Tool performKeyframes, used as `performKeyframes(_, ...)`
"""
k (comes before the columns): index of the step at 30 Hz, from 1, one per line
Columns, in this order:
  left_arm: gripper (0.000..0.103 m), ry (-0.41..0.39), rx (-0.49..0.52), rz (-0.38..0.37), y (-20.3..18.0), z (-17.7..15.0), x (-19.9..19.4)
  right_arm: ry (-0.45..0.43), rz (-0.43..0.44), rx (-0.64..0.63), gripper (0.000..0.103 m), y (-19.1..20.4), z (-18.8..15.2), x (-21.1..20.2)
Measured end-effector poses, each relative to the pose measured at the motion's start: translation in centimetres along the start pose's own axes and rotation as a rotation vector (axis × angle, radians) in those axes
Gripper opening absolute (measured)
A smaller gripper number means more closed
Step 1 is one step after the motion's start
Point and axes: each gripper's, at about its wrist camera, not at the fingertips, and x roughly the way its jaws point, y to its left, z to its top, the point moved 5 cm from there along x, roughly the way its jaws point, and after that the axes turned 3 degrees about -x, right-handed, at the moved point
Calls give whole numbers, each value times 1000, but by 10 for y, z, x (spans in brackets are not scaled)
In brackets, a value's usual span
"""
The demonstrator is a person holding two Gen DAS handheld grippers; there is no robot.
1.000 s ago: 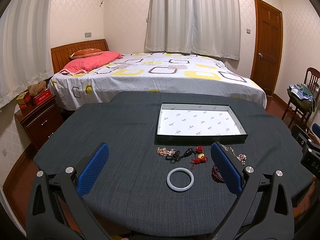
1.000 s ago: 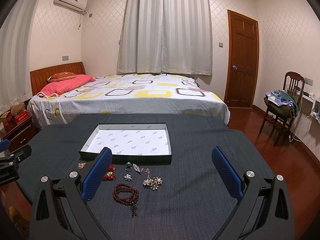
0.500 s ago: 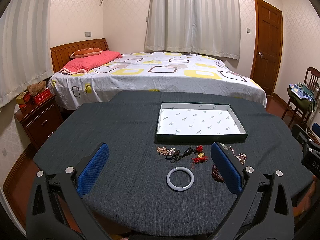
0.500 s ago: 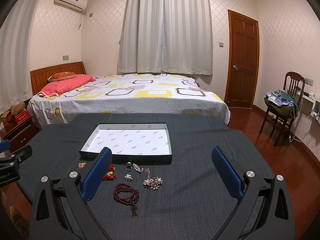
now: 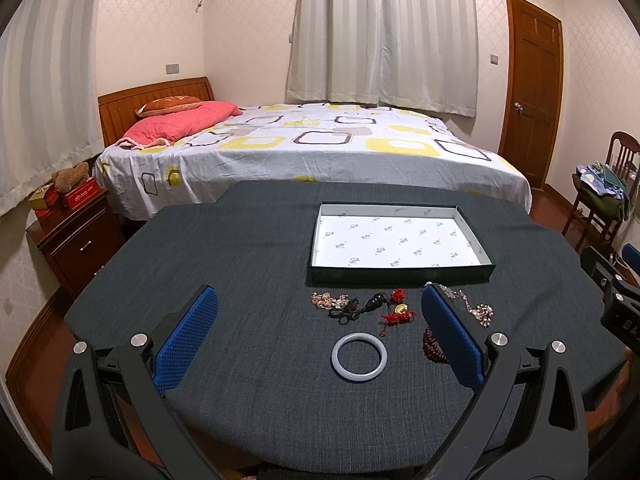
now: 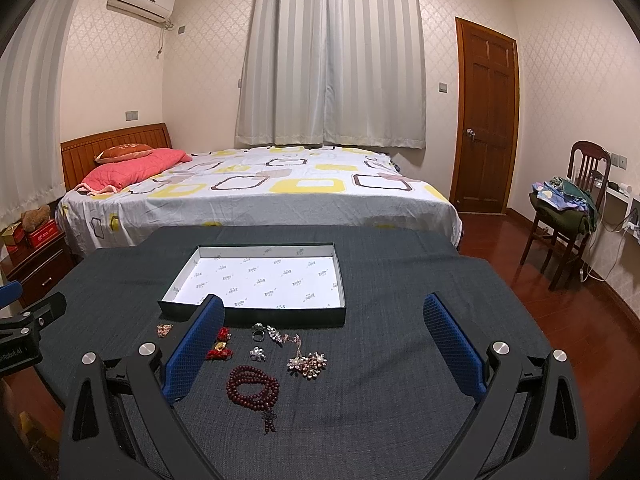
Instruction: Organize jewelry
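the left gripper (image 5: 320,336) has its jaws spread wide and holds nothing; between its blue pads (image 5: 187,336) lie a white bangle (image 5: 358,361), a black cord charm (image 5: 360,308) and a red knot charm (image 5: 397,312) on the dark table (image 5: 240,260). the right gripper (image 6: 320,344) is also spread wide, over a dark red bead bracelet (image 6: 252,386) and a flower brooch (image 6: 307,363). all jewelry lies along the near wall of the tray (image 6: 256,313), outside it. a bed (image 6: 260,188) stands behind the table's far edge.
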Motion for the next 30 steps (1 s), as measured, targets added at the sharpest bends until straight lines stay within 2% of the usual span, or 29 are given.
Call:
performKeyframes(5,99,8,25,-26,-4,-8,12,26,16,19,97,0,-16,13)
performKeyframes(15,99,186,-18,-96,-7,-57,90,144,53,35,97,1,-72,63)
performKeyframes(19,99,226,-2,-116,-17,-74,117,205,53,31,97,3,-93,80)
performKeyframes(30,99,340,18,-80,-23,-110,179,290,69,40,97,3,-120,110)
